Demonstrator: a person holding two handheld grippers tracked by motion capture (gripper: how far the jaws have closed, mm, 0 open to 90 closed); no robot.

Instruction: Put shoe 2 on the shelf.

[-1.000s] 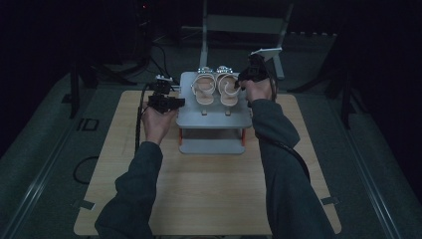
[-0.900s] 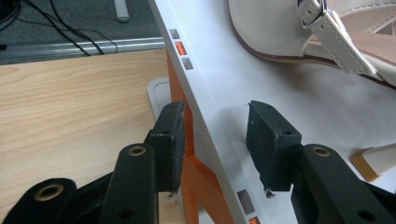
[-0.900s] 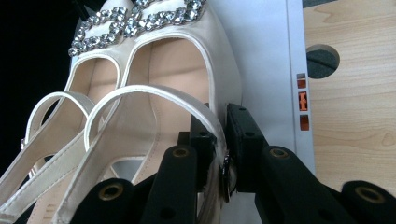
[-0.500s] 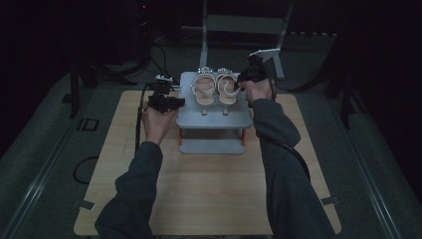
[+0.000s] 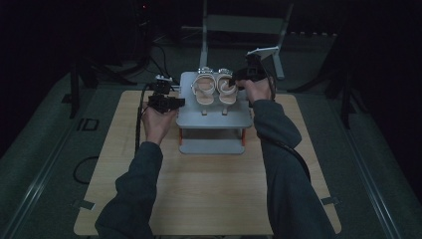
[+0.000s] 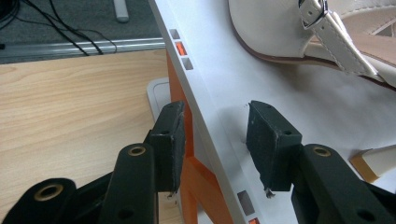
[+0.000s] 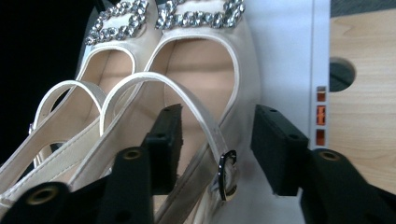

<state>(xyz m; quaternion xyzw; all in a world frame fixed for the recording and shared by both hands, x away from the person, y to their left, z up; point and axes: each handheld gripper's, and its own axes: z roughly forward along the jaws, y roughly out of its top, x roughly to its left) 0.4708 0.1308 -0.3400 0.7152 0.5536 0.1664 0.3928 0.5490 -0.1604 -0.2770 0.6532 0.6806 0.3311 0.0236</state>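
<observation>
A pair of white sandals with rhinestone buckles stands on the top shelf of a grey two-tier rack (image 5: 214, 118). They are the left sandal (image 5: 203, 89) and the right sandal (image 5: 227, 89). My right gripper (image 5: 241, 79) reaches in from the rack's right. Its jaws have just been opening and now stand open (image 7: 217, 149). The buckled ankle strap of the right sandal (image 7: 201, 70) lies between them, and the pads are off it. My left gripper (image 5: 171, 102) stands open at the rack's left side (image 6: 217, 140). The shelf edge (image 6: 205, 107) lies between its jaws, untouched.
The rack stands at the back middle of a wooden table (image 5: 209, 199), and its lower shelf (image 5: 211, 147) juts forward. Orange posts (image 6: 180, 93) hold up the shelves. A white stand (image 5: 268, 52) sits behind the right gripper. Cables (image 5: 139, 124) trail at the left.
</observation>
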